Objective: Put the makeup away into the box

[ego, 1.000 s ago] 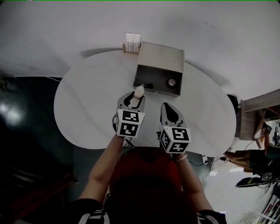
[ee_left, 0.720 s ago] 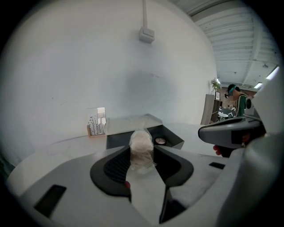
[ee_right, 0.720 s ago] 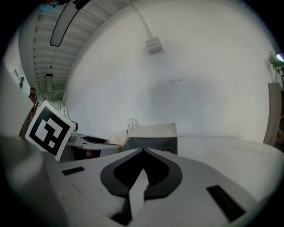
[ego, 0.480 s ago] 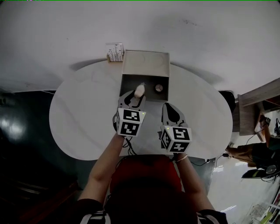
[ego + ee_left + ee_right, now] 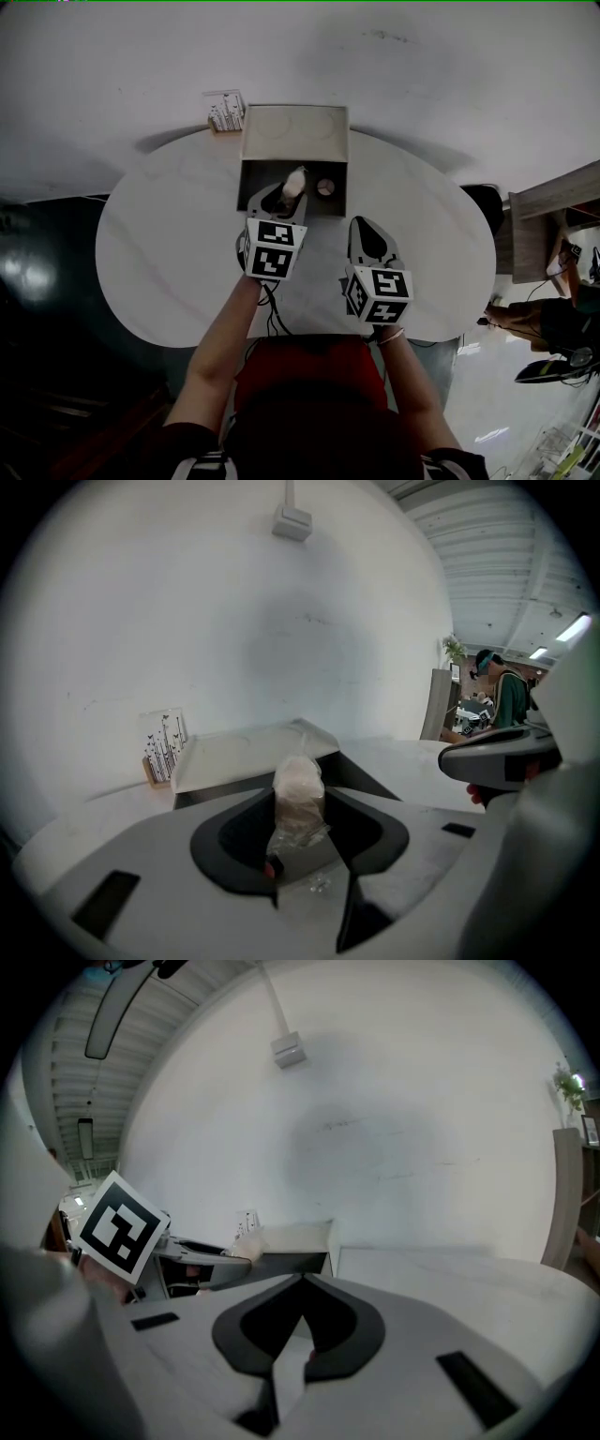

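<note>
From your head camera, the white oval tabletop is carrying a grey box at its far edge. The box is showing a pale flat panel on its wall side and a dark hollow nearer you, with a small round item lying inside. A little card stand is sitting just beside the box's far left corner. You are reaching both bare forearms forward side by side. Your left gripper is poking over the box's near edge, and the makeup item it is carrying is hanging over the dark hollow with nothing blocking it. Your right gripper is hovering over bare tabletop just short of the box's near right corner, apart from it. Wooden furniture is standing off the tabletop's right end. In the left gripper view, the fingers are pinching the makeup item low on its body. It is a pale, rounded, upright piece wrapped in crinkled clear plastic, and its top is rising above the fingertips. The box's slanted pale panel is lying straight behind it, the card stand is left of that, and a person is standing far off at the right. In the right gripper view, the smooth grey fingers are pressing together at their tips with nothing between them, and the box and your left gripper's marker cube are showing off to the left.
</note>
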Demonstrator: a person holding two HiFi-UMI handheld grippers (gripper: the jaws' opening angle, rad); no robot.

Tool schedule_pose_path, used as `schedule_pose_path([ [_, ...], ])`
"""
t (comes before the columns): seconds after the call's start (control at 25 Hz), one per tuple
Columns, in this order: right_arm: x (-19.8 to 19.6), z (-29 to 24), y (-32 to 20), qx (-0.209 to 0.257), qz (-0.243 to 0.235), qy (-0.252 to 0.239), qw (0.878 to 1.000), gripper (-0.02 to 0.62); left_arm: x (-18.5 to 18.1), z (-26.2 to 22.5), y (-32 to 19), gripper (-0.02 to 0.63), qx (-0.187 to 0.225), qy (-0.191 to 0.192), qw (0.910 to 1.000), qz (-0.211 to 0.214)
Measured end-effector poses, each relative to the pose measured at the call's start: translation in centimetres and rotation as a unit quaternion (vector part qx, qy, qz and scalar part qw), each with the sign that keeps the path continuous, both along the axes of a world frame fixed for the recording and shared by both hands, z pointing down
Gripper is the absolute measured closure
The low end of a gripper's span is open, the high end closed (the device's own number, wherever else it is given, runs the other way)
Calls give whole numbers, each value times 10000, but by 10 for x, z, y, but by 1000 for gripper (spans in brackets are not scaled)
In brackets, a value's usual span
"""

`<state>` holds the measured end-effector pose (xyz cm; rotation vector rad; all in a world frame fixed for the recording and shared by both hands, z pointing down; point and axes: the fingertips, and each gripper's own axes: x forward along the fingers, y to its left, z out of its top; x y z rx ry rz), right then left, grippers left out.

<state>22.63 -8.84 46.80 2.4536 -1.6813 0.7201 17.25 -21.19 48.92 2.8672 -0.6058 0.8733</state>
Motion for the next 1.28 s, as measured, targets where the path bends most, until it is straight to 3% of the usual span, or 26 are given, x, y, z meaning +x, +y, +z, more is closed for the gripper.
schedule_pose_path([
  [0.36,14,11,-3,-56,-76,-120,9999,583,11,18,-3,426,81,-399,9992,-22],
  [0.88,18,23,-7,-202,-121,-222,9995,583,17,27,-8,425,246,-675,9974,28],
  [1.28,15,26,-12,-238,-157,-225,9993,583,15,18,-11,425,99,-280,9995,-72],
])
